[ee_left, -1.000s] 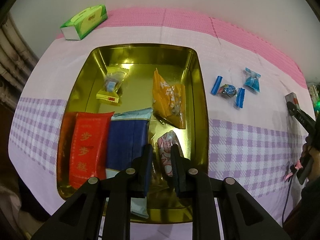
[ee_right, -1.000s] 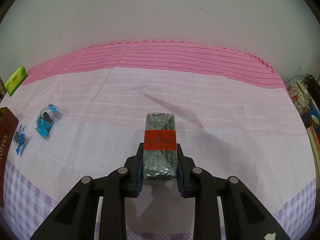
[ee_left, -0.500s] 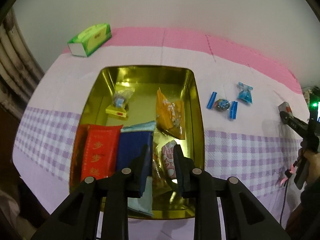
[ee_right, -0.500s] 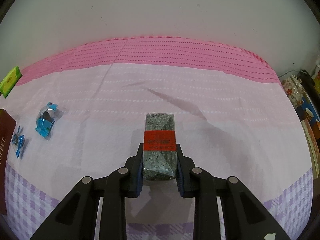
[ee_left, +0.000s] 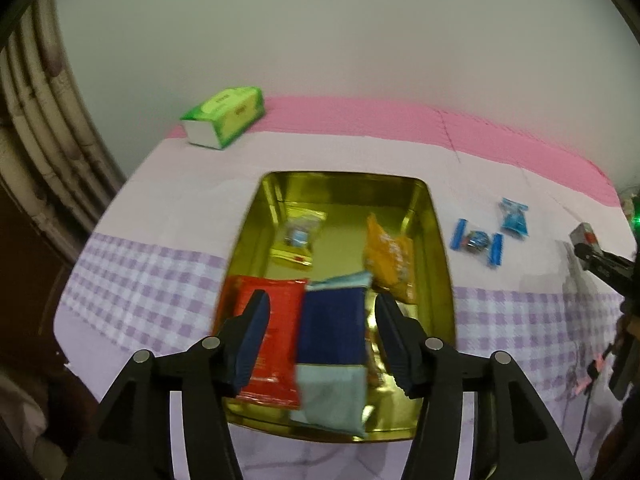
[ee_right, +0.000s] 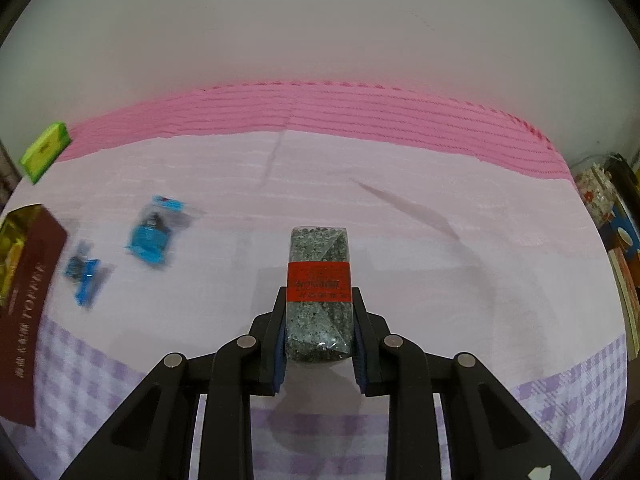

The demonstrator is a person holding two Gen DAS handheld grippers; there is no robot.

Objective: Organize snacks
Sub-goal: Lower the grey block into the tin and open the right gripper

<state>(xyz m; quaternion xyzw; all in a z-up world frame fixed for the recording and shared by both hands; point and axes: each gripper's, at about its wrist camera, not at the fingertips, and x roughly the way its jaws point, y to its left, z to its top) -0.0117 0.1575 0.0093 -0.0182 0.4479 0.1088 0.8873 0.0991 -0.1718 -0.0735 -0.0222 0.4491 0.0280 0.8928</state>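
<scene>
Right gripper (ee_right: 319, 322), angled downward over the tablecloth (ee_right: 400, 240), pinches one speckled grey snack bar (ee_right: 320, 296) with an unreadable red label, right of the gold tin (ee_left: 444, 280), while the left gripper (ee_left: 320, 316), jaws just spreading and empty, hovers above the tin's five packets.

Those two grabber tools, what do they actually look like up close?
Both the left gripper and right gripper are matte black plastic, forked into angular struts with round silver rivets at the joints. Each ends in two flat fingers lined with dark blue ribbed pads.
</scene>
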